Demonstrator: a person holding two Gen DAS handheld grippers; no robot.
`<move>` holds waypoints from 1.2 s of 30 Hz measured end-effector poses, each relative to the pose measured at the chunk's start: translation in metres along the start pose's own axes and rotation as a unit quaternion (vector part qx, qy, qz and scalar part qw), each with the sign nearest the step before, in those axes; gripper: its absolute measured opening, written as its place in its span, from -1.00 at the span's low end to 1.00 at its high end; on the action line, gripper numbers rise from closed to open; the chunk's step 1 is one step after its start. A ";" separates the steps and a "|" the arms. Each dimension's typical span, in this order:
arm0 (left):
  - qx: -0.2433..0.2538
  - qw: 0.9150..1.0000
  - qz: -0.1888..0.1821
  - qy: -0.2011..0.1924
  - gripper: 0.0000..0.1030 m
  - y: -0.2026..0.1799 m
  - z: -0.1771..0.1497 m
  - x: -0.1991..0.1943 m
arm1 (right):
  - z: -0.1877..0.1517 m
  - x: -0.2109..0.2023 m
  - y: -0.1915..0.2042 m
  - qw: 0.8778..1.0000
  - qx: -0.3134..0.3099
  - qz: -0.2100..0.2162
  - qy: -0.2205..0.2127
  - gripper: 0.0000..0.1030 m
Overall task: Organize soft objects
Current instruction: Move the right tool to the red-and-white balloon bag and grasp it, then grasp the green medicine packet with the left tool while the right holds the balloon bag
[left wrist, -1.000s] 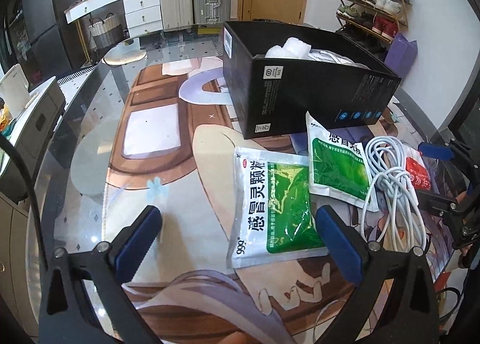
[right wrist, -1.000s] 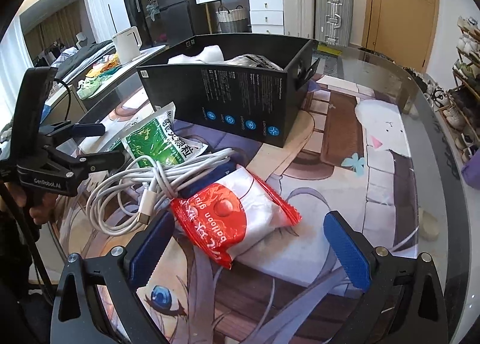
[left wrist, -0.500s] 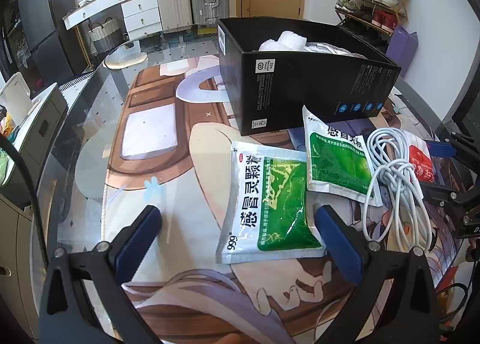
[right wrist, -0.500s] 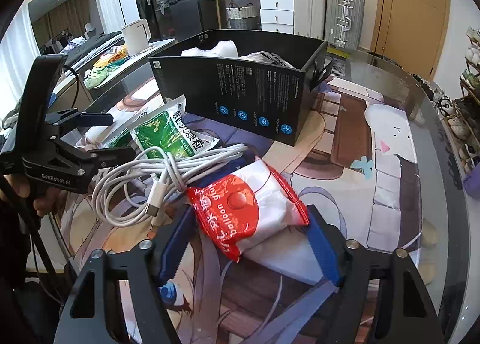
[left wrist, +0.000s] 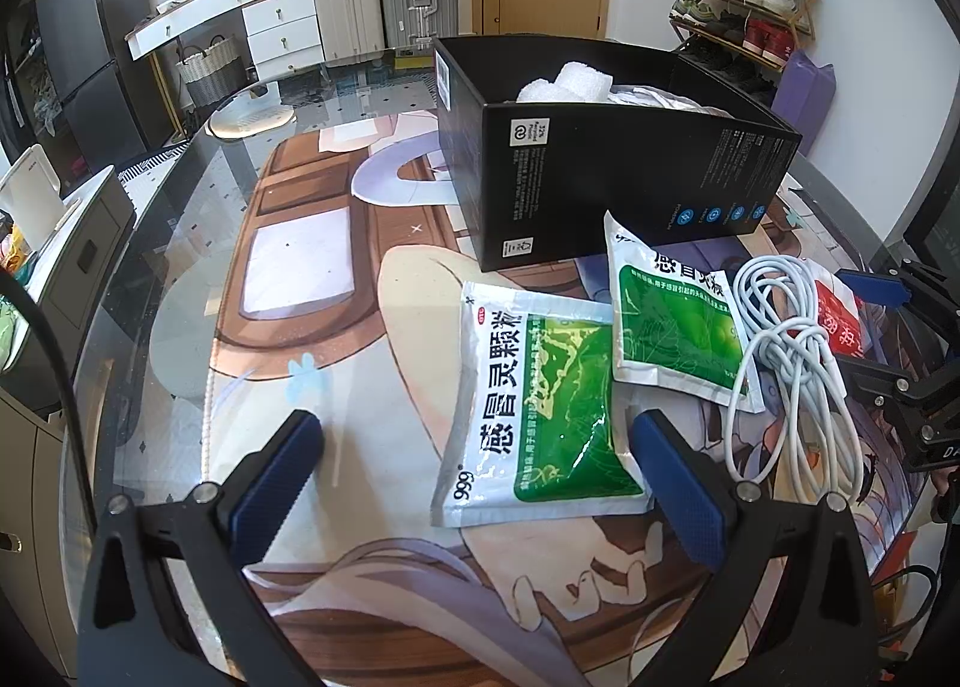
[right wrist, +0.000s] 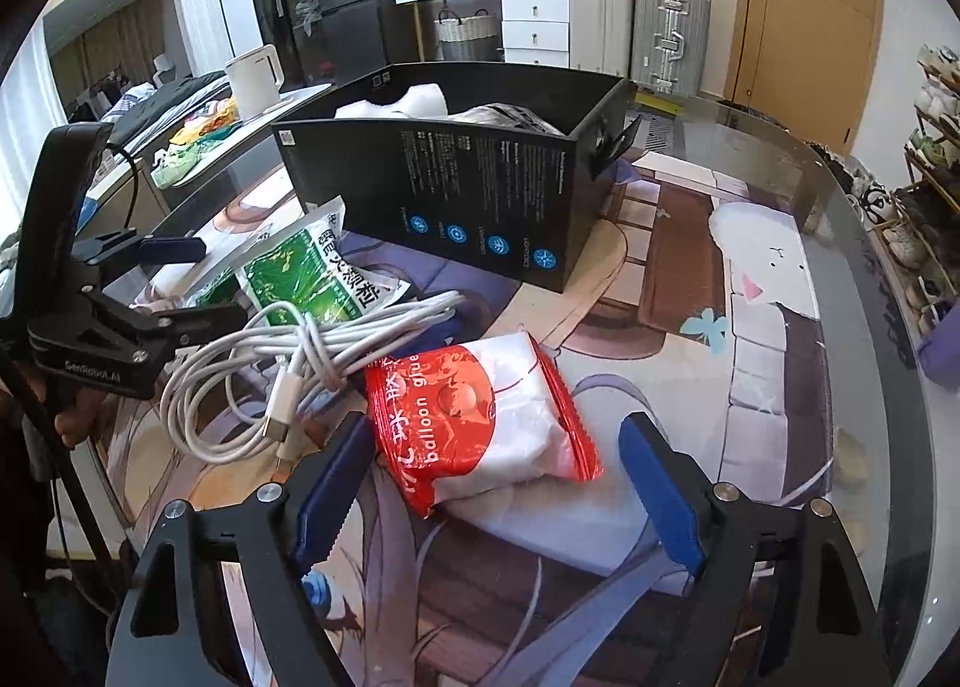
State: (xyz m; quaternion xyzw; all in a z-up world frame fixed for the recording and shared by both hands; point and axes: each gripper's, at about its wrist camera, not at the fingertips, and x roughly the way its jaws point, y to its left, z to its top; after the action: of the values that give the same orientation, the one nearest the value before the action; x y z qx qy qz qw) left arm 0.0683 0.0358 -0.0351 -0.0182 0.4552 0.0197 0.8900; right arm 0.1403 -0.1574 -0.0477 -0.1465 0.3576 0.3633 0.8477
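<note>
Blue pads of the right gripper (right wrist: 489, 483) opening, spread wide to either side of the red-and-white balloon glue packet (right wrist: 480, 423), near pad just beside its left edge, far pad clear of its right corner, neither pressing. Packet flat on the printed mat (right wrist: 762, 291), directly ahead between the fingers. Beyond and left of it, coiled white cable (right wrist: 288, 357), touching the packet's upper left corner. Further left, green medicine sachet (right wrist: 312, 273) partly under the cable. Past everything, black box (right wrist: 480, 207), open-topped, white soft items inside. Left gripper (left wrist: 474, 483) wide apart too, holding nothing, large green 999 sachet (left wrist: 540, 411) lying just inside its right pad. Ahead and right of that, second sachet (left wrist: 672, 327) overlapping the first, cable (left wrist: 792, 363) draped on its right edge. Box (left wrist: 600, 177) farthest, straight ahead.
</note>
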 end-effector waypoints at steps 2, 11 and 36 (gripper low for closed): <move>0.000 1.000 0.000 0.000 1.00 0.000 0.000 0.000 | 0.000 0.000 0.001 1.000 0.001 0.001 -0.002 0.66; -0.009 1.000 -0.016 -0.010 0.93 0.003 0.000 -0.004 | 0.000 -0.003 0.006 1.000 -0.013 0.012 -0.007 0.39; -0.015 0.997 -0.045 -0.053 -0.66 0.010 0.001 -0.018 | 0.000 -0.006 0.006 1.000 -0.025 0.010 -0.010 0.30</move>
State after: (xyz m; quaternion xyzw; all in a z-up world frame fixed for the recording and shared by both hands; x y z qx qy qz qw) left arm 0.0581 0.0452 -0.0198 -0.0509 0.4053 -0.0126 0.9127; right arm 0.1334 -0.1560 -0.0435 -0.1603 0.3415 0.3824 0.8435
